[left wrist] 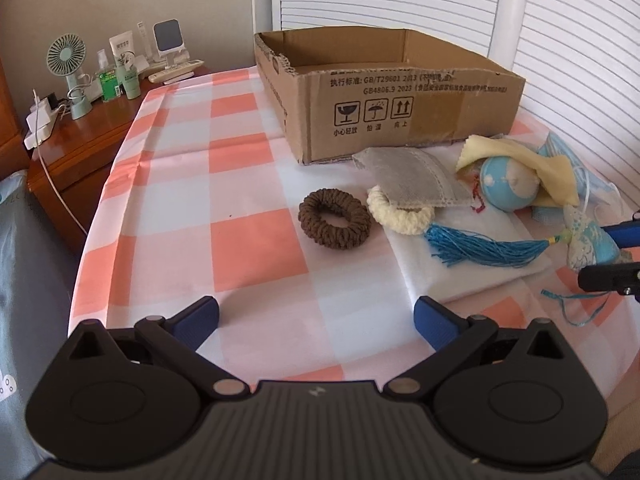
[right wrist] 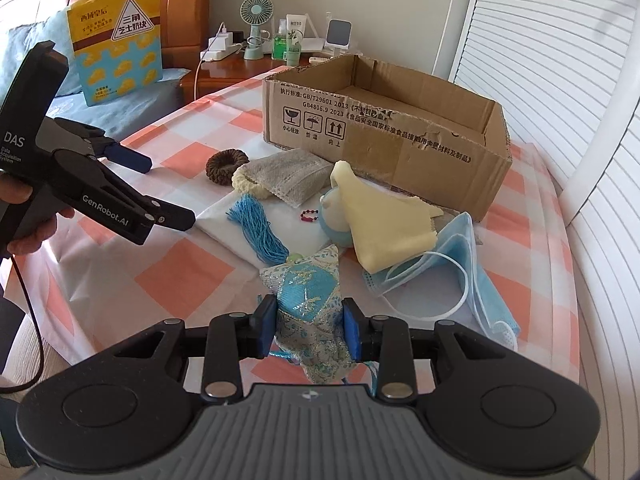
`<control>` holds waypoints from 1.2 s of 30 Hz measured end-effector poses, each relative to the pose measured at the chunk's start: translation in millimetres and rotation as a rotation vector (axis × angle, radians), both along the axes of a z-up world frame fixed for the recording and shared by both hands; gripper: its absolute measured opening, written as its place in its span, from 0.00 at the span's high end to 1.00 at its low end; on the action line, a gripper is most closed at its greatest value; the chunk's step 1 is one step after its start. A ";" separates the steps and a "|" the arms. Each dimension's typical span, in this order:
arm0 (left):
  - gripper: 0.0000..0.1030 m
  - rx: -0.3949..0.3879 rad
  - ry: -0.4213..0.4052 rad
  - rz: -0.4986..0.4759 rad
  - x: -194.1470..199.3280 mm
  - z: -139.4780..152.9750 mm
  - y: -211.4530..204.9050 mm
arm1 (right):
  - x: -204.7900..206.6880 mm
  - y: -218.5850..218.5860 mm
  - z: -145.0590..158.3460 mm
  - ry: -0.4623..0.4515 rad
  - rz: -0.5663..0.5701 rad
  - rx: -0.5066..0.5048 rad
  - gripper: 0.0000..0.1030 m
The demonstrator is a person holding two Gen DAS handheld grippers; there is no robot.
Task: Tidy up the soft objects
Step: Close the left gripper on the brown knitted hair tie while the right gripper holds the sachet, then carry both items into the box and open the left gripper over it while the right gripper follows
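Left wrist view: cardboard box printed "GB/T29601" and "GB4806.9 2023", with fragile, umbrella and arrows-up icons. Left gripper hovers over the pink-checked tablecloth, fingers wide apart, nothing between them. In front lie a brown scrunchie, a cream scrunchie and a grey pouch.

Right wrist view: left gripper body reads "DAS" and "GenRobot.AI". Yellow snack bag on the bed has Chinese text. Right gripper is clamped on a blue-and-silver brocade sachet with a blue tassel, near the table's front edge beside a blue face mask and cream cloth.
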State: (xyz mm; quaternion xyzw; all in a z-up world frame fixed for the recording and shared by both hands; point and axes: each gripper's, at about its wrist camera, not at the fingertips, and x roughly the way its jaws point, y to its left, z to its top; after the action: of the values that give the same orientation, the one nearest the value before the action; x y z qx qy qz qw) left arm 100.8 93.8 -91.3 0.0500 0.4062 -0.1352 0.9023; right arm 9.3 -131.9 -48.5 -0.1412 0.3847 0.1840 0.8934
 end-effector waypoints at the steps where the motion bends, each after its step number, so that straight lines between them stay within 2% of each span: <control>1: 0.00 0.003 -0.004 -0.002 1.3 -0.3 1.8 | -0.4 -0.2 -1.1 0.000 0.000 -0.006 0.62; 11: 0.00 0.008 -0.080 0.012 28.8 -4.5 5.4 | -1.6 -1.2 -8.9 0.023 0.006 -0.012 0.61; 16: 0.02 0.066 -0.132 -0.024 36.5 -2.4 -7.6 | 0.6 -0.2 -9.8 0.029 0.010 -0.012 0.61; 19: 0.18 0.056 -0.149 -0.065 37.2 -0.5 -11.3 | 0.5 -0.4 -9.7 0.031 0.014 -0.011 0.61; 21: 0.34 0.032 -0.141 -0.086 38.9 0.6 -12.0 | 0.6 -0.2 -9.8 0.031 0.015 -0.012 0.61; 26: 0.53 -0.007 -0.125 -0.107 38.8 1.6 -15.2 | 1.2 0.2 -9.9 0.032 0.014 -0.011 0.61; 30: 0.62 -0.013 -0.116 -0.114 37.7 2.9 -17.1 | 1.0 0.5 -10.0 0.032 0.015 -0.010 0.61; 36: 0.67 0.003 -0.099 -0.125 33.9 6.5 -17.9 | -0.5 -0.4 -6.0 0.025 0.014 -0.003 0.61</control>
State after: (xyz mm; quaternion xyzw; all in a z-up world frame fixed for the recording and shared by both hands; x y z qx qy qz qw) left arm 134.8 75.9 -84.8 0.0830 0.3576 -0.1879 0.9110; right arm 8.8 -132.3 -54.5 -0.1427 0.3953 0.1913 0.8870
